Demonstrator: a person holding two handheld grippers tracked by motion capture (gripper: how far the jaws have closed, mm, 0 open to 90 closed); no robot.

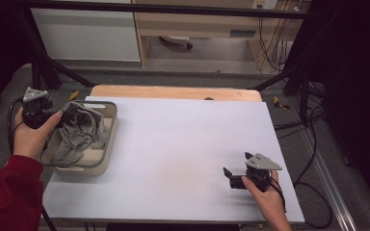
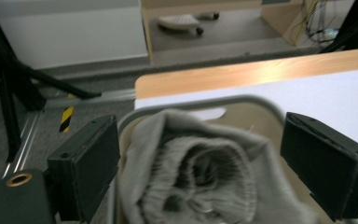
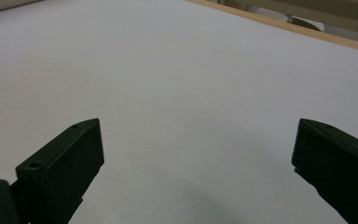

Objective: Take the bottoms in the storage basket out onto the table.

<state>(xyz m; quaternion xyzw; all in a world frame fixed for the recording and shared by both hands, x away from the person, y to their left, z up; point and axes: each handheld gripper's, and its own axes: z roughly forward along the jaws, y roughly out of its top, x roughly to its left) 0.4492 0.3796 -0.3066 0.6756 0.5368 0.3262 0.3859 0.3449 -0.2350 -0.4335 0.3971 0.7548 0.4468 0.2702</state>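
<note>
While the left tongs [image 1: 66,111] hang at about nine o'clock on the surface [image 1: 173,144], over the bin's [image 1: 107,144] near-left corner, their jaws stand wide apart with the grey cloth [image 1: 79,132] bunched between them. In the left gripper view, the cloth [image 2: 200,172] rises between the two black jaws; its left fold lies just beside the left jaw, but whether it touches I cannot tell, and the right jaw is clear of it. The cloth is a soft, ribbed knit, crumpled into folds with a dark hollow in the middle, and it lies inside the bin. At about five o'clock, the right tongs [image 1: 232,177] rest low over the bare surface, jaws wide apart, holding nothing.
</note>
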